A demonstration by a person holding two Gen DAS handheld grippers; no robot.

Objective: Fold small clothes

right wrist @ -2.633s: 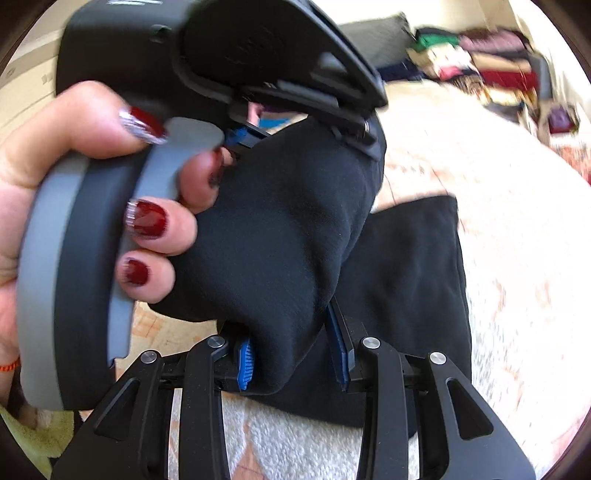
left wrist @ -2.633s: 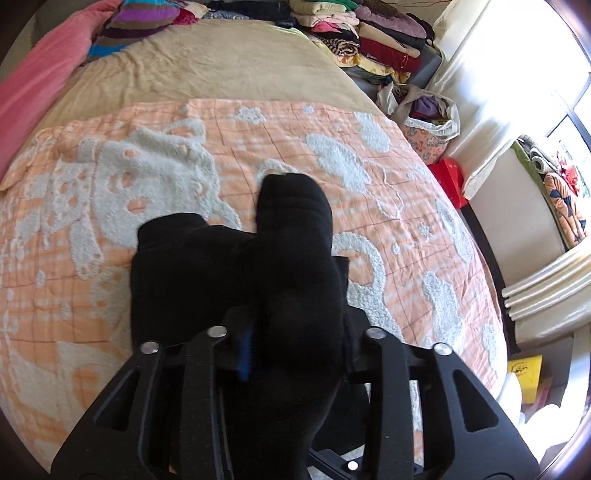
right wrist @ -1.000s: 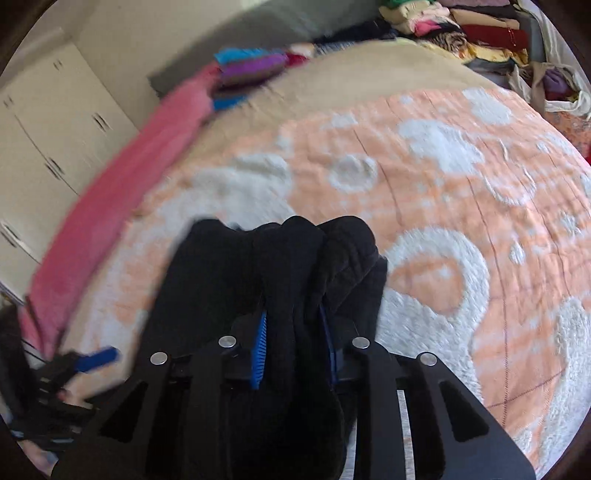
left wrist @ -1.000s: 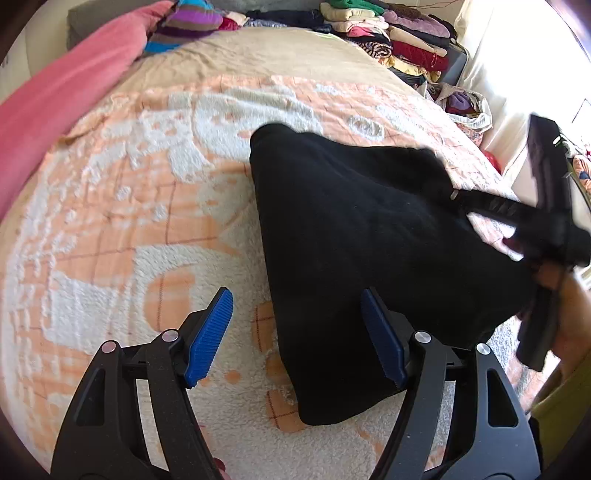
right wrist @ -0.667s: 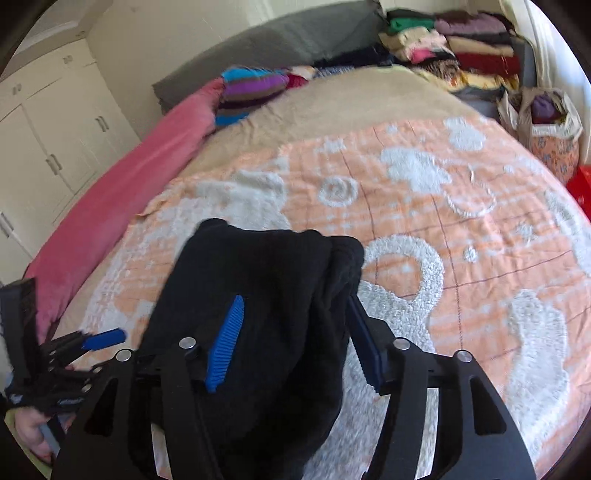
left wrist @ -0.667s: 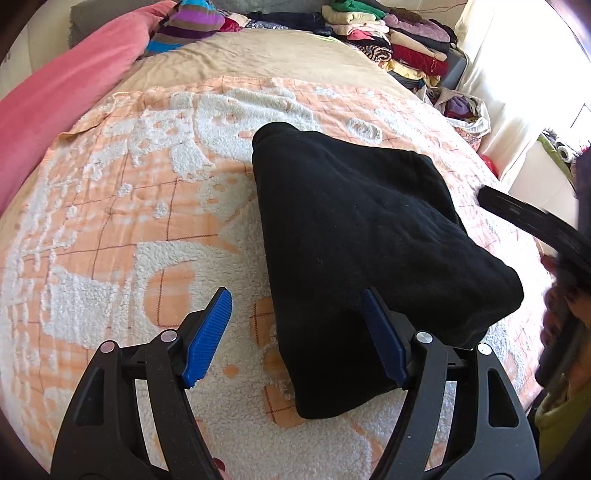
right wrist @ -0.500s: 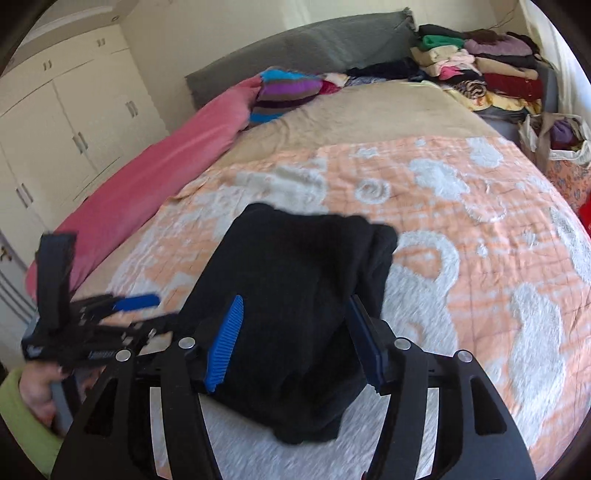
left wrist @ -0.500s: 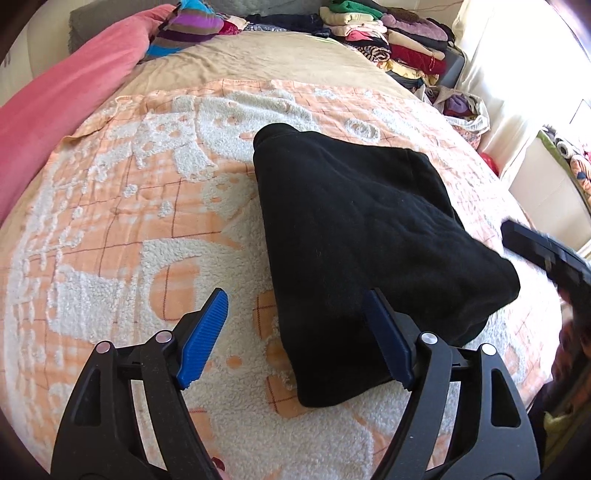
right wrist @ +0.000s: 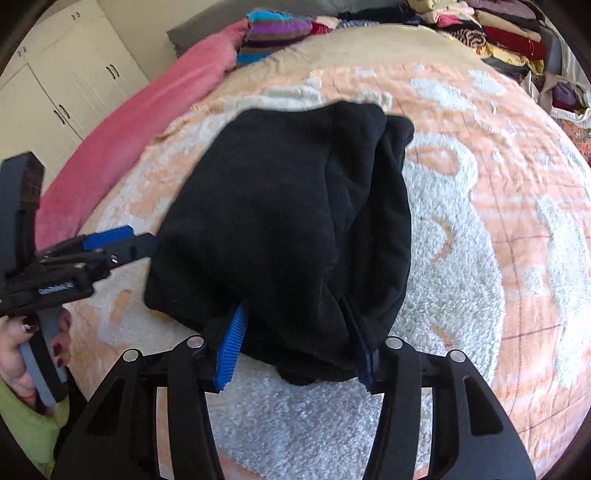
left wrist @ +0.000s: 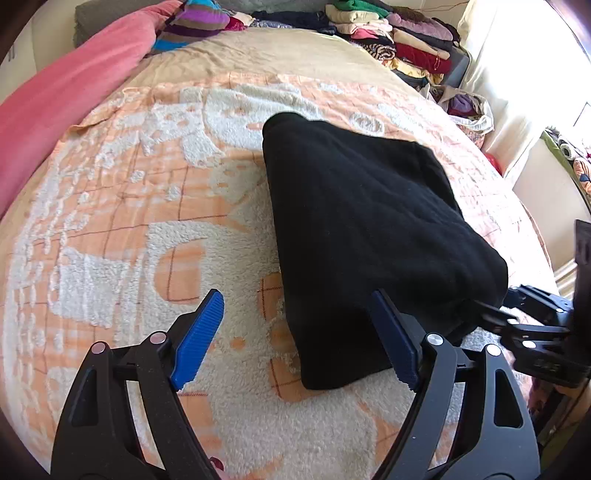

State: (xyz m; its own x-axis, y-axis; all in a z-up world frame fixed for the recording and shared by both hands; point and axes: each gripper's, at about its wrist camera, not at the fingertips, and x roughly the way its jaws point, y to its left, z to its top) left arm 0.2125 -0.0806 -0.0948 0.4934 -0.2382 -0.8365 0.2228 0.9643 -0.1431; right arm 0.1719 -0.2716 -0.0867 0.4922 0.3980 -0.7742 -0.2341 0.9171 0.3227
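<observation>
A black folded garment (left wrist: pixel 362 229) lies flat on the orange-and-white blanket (left wrist: pixel 110 229). My left gripper (left wrist: pixel 297 339) hovers at its near left corner, jaws wide and still opening. The garment's edge reaches in front of the right blue pad (left wrist: pixel 395 343), and the left pad is over bare blanket. In the right wrist view the garment (right wrist: pixel 288 214) ends between the jaws of my right gripper (right wrist: pixel 295 347), which are opening. Loose fabric drapes between its blue pads (right wrist: pixel 231 347) without being pinched. Each gripper shows at the edge of the other's view: the right gripper (left wrist: pixel 491 299) and the left gripper (right wrist: pixel 125 247).
A pink blanket (left wrist: pixel 55 103) runs along the bed's left side, with a striped knit (left wrist: pixel 192 26) at its far end. Stacks of folded clothes (left wrist: pixel 406 37) and a cloth bag (left wrist: pixel 469 107) sit at the far right. White wardrobe doors (right wrist: pixel 55 81) stand beyond the bed.
My right gripper, shut on a bunched end of the garment a second ago, has opened and let it go. The garment now lies flat. The left jaws have spread a little wider.
</observation>
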